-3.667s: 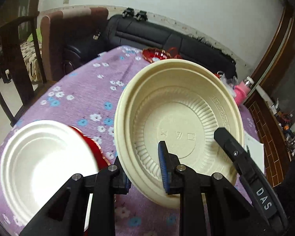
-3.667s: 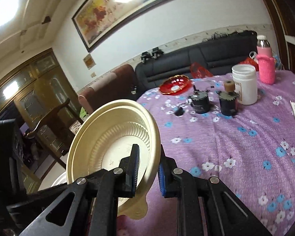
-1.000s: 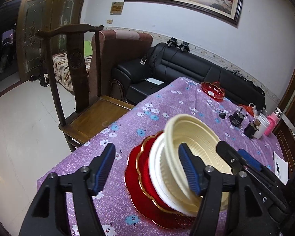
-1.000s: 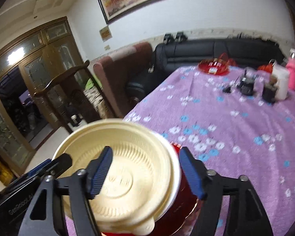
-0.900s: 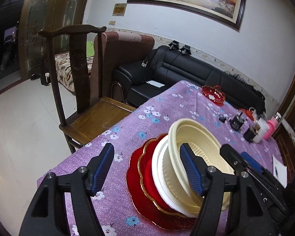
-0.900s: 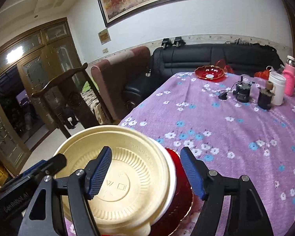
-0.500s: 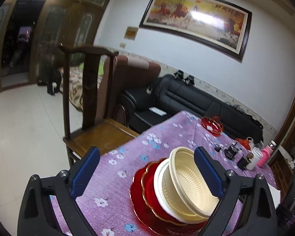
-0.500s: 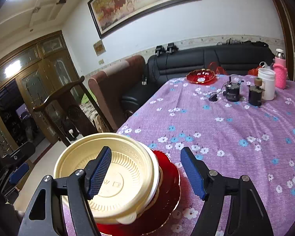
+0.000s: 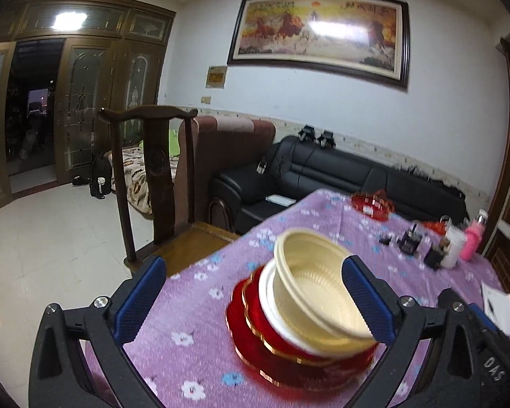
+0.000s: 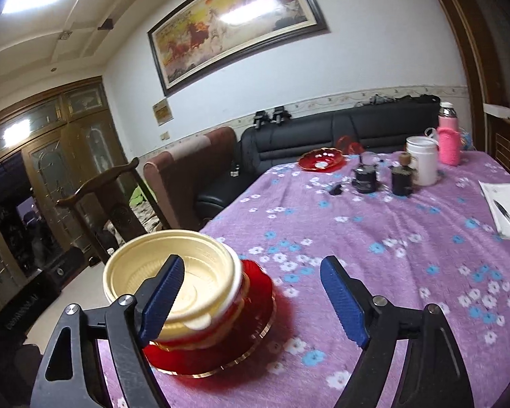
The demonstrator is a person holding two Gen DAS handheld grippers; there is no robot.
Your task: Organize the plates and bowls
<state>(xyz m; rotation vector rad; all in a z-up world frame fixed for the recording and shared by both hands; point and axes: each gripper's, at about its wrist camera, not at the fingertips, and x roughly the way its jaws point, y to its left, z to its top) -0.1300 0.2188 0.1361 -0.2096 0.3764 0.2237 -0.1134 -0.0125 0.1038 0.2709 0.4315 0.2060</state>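
Beside the stacked bowls, both grippers' fingers opening, empty.

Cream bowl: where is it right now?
The cream bowl tops the stack on the white plate and red plates, near the purple table's edge by the wooden chair; neither claw touches it.

Both wrist cams near, facing sofa; shared: stacked bowls.
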